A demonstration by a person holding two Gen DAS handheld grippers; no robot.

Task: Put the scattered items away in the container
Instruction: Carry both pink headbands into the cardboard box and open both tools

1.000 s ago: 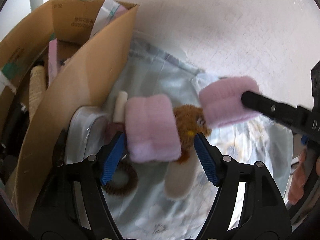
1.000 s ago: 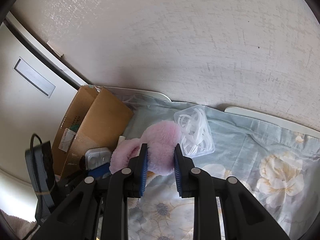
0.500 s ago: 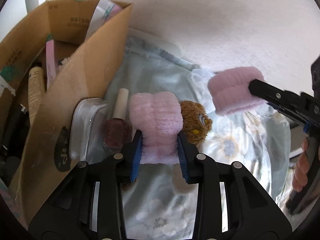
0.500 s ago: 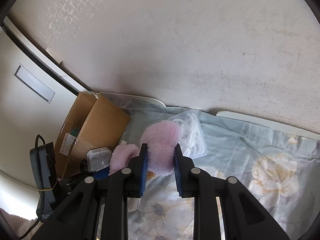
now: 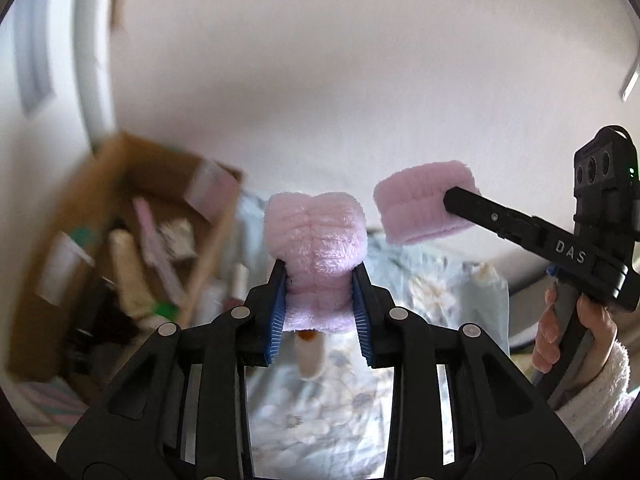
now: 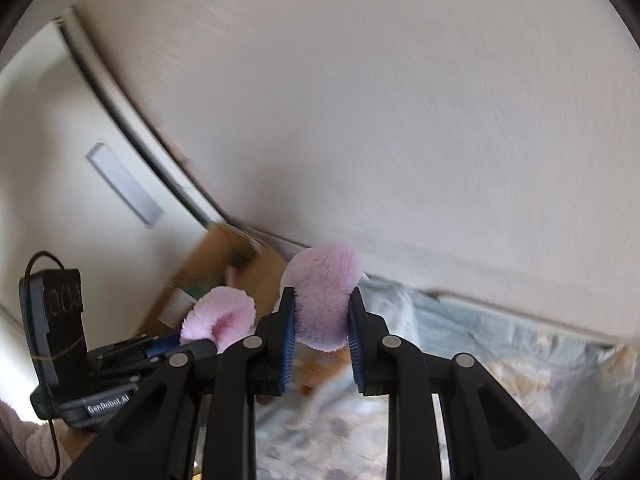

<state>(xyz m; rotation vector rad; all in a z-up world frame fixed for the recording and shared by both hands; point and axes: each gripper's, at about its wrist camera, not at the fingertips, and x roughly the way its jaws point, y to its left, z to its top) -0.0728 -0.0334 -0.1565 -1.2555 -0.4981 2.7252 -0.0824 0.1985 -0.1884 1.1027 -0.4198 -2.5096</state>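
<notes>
Left gripper (image 5: 322,312) raised above the flowered cloth (image 5: 432,280), pointed forward and a little down, blue pads (image 5: 278,312) pressed into both sides of a fluffy pink wristband (image 5: 318,252). Band squeezed at its lower half, upper half bulging out above the fingertips – clearly clamped, held in the air and touching nothing else.

Right gripper (image 6: 322,338) also lifted, tilted up toward the pale wall (image 6: 440,120), clenched on a second pink wristband (image 6: 324,296). Seen from the left wrist view, held out to the right of the first band, at about the same height, the two bands near but apart. Right hand (image 5: 560,336) wrapped around the handle below, fingers curled, a white fuzzy sleeve (image 5: 600,384) at the wrist.

Cardboard box (image 5: 132,248) to the left of the left gripper and lower, open on top, already holding several things – blurred, so only a pale tube (image 5: 124,268) and some flat packets possible to make out. Neither band over the box opening yet.

On the cloth under the left gripper, a pale elongated object (image 5: 310,356), partly hidden by the band. In the right wrist view, an orange-brown patch (image 6: 320,368) on the cloth, too blurred to name.
</notes>
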